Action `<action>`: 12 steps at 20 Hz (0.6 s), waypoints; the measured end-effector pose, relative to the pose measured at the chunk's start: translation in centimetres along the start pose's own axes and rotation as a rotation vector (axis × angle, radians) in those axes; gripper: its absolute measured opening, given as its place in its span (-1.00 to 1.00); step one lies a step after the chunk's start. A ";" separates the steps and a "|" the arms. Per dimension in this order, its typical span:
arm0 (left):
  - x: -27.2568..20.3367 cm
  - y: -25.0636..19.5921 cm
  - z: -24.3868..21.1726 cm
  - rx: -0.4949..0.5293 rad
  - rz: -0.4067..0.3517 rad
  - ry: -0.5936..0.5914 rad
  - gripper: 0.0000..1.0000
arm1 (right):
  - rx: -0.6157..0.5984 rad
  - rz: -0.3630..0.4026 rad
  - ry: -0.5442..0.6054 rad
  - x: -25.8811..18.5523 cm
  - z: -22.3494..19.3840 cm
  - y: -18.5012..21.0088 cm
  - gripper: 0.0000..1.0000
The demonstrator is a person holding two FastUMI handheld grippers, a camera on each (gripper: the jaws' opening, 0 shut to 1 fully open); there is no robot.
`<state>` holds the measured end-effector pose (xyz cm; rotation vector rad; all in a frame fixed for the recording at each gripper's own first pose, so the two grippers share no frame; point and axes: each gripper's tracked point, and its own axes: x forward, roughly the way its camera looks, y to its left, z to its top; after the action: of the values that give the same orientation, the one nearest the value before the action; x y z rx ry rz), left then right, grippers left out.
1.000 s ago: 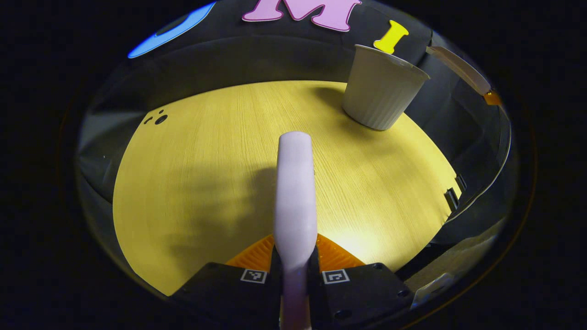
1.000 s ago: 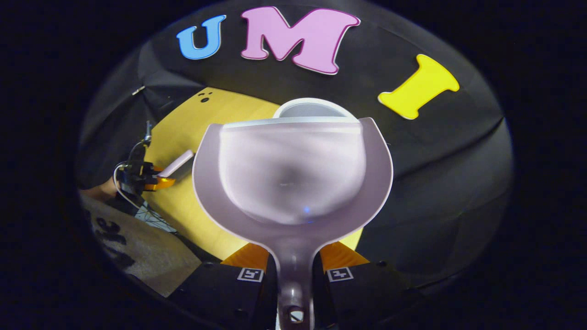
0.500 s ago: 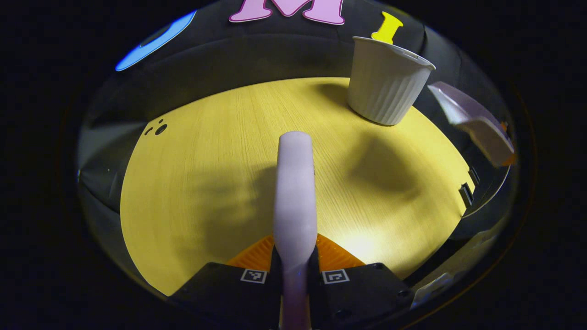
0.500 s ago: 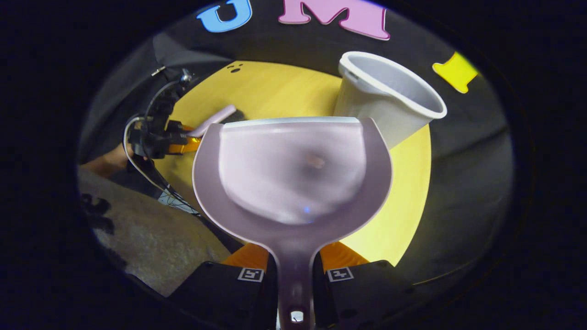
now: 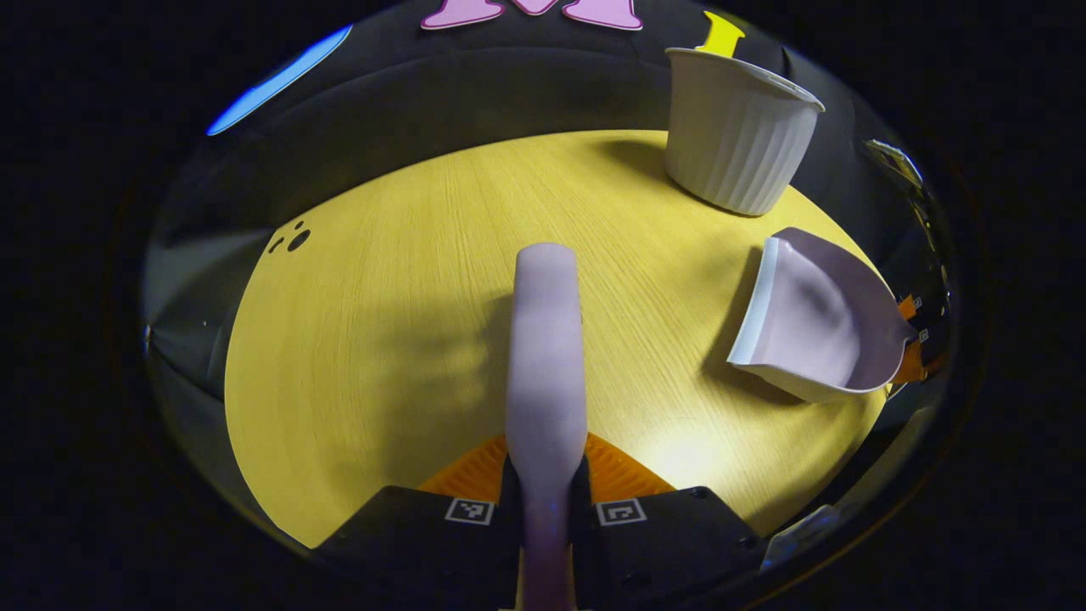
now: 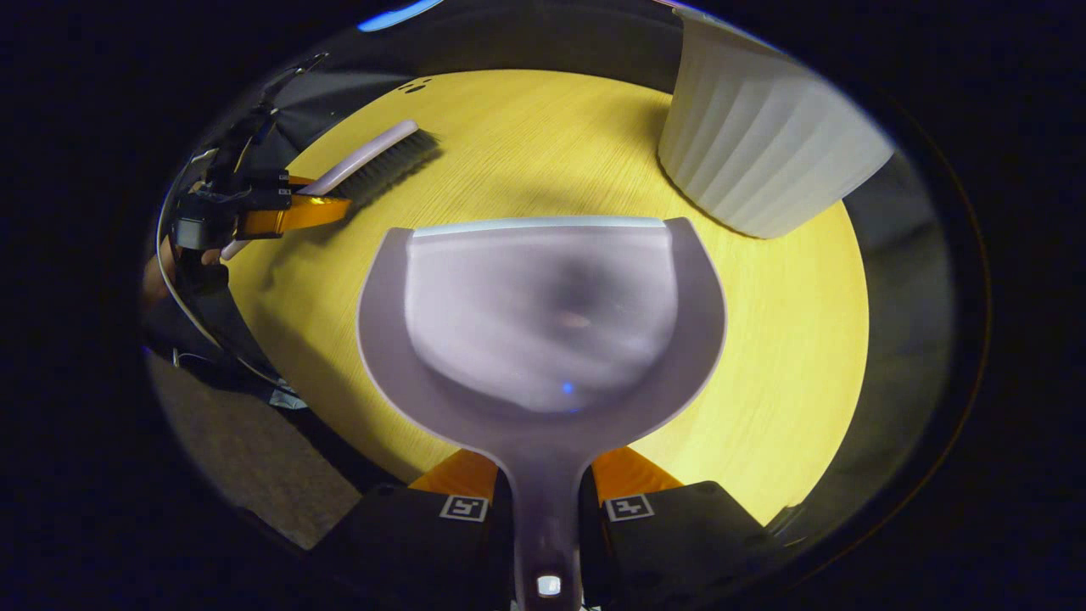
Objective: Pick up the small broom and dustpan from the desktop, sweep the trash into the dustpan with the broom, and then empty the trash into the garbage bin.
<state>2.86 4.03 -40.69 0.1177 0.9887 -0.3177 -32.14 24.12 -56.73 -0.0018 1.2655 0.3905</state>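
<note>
My left gripper (image 5: 545, 462) is shut on the pale lilac small broom (image 5: 547, 356), whose back runs forward over the yellow desktop (image 5: 407, 280). In the right gripper view the broom (image 6: 373, 161) shows its dark bristles down on the desktop, held by the left gripper (image 6: 318, 208). My right gripper (image 6: 543, 475) is shut on the handle of the lilac dustpan (image 6: 543, 314), which looks empty and sits low over the desktop. The dustpan (image 5: 814, 318) lies at the right in the left gripper view. The white ribbed garbage bin (image 5: 738, 127) stands at the far right; the bin (image 6: 764, 144) is just beyond the pan.
A person's hand (image 6: 157, 271) holds the left gripper, with cables hanging below it. Small dark holes (image 5: 293, 239) mark the desktop's far left. The desktop's near edge drops to a grey floor (image 6: 254, 458). Black cloth walls close the booth behind the bin.
The dustpan has come down from above the bin to low over the desktop, in front of the bin. The broom has stayed nearly still.
</note>
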 end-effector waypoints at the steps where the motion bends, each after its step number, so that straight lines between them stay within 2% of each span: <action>1: 0.4 0.2 0.0 0.007 0.014 0.003 -0.44 | 0.010 -0.005 -0.005 0.5 0.2 0.0 -0.29; 6: 0.9 1.1 -0.1 0.039 0.036 0.016 -0.36 | 0.068 -0.031 -0.015 1.9 1.1 -0.2 -0.27; 7: 0.9 1.2 0.0 0.043 0.043 0.016 -0.36 | 0.064 -0.030 -0.010 2.1 1.1 -0.2 -0.34; 8: 0.8 1.2 -0.1 0.048 0.050 0.016 -0.30 | 0.067 -0.024 -0.011 2.0 1.1 0.1 -0.33; 9: 0.6 1.3 -0.1 0.053 0.053 0.015 -0.27 | 0.070 -0.018 -0.011 1.9 1.1 0.2 -0.24; 10: 0.4 1.3 -0.1 0.056 0.057 0.011 -0.33 | 0.074 -0.012 -0.016 1.9 1.2 0.3 -0.22; 11: 0.1 1.3 0.0 0.061 0.062 0.007 -0.30 | 0.078 -0.007 -0.019 1.6 1.3 0.4 -0.06; 12: -0.2 1.4 0.1 0.065 0.067 0.002 -0.25 | 0.083 -0.003 -0.026 1.4 1.3 0.5 -0.12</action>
<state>3.25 5.33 -40.58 0.2101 0.9747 -0.2881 -30.73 25.22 -57.56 0.0716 1.2552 0.3339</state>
